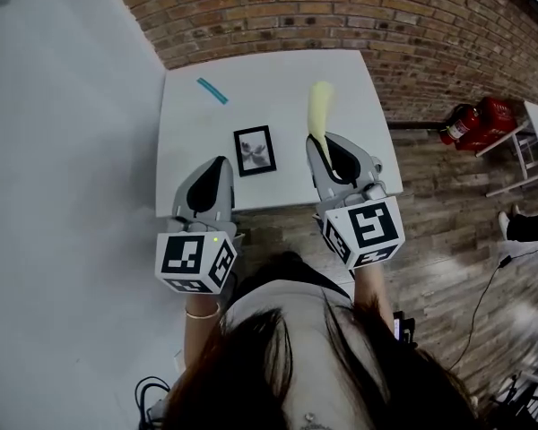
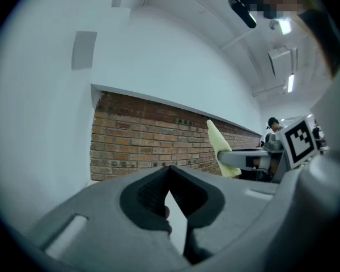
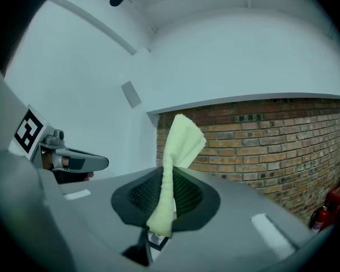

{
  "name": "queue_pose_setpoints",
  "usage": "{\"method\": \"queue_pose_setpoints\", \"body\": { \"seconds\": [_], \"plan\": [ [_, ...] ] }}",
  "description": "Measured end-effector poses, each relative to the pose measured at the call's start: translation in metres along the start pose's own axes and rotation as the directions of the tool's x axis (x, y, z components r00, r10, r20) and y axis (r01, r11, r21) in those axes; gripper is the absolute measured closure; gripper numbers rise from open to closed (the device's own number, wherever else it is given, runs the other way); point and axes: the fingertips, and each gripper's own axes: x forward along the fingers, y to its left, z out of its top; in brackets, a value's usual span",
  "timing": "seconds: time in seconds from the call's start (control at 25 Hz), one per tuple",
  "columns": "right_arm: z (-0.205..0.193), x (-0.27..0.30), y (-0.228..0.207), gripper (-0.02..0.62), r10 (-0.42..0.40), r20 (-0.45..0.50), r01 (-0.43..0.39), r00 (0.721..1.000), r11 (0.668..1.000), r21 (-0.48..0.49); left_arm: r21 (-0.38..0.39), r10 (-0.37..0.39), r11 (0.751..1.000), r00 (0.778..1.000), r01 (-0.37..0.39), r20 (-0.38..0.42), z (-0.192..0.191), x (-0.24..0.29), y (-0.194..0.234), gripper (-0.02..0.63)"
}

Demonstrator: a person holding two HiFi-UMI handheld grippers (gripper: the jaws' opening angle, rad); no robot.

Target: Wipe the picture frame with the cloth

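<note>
Cloth (image 3: 171, 169) is pinched between the jaws of the right gripper (image 3: 165, 196). Its pale yellow free end stands up past the pads, and a short tail hangs below them. The left gripper (image 2: 170, 187) is closed, pad against pad, with nothing held.

In the head view the frame (image 1: 255, 150) is seen lying flat on the white table (image 1: 278, 79), close to the near edge and about midway along it. It is set between the two grippers and touched by neither. The left gripper's tip is just beside the frame's lower left corner, and the cloth is held over the tabletop to the frame's right.

Bare tabletop is left on every side of the frame. The widest stretch is behind it, up to the far edge, which is set near the brick wall (image 1: 341, 12). A thin blue strip (image 1: 212, 90) lies toward the far left corner, well apart from the frame. Both grippers are held over the near edge, the left by the near left corner. Wooden floor (image 1: 448, 240) is seen past the right edge, with red extinguishers (image 1: 473, 122) by the wall.
</note>
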Motion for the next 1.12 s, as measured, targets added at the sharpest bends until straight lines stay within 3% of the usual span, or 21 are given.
{"method": "queue_pose_setpoints", "body": {
  "seconds": [0.48,0.72,1.12],
  "plan": [
    [-0.012,0.019,-0.014,0.56,0.081,-0.044,-0.081,0.996,0.997,0.005,-0.077,0.012,0.997,1.0,-0.014,-0.022,-0.009,0.012,-0.007,0.606],
    [-0.021,0.03,-0.008,0.56,0.107,-0.072,-0.106,0.992,0.994,0.019,-0.073,0.032,0.997,0.998,-0.036,-0.054,-0.017,0.013,0.004,0.604],
    [-0.034,0.061,0.008,0.56,0.106,-0.117,-0.106,0.987,0.994,0.008,-0.099,-0.004,0.995,0.993,-0.007,-0.114,-0.039,0.023,0.034,0.58]
  ]
}}
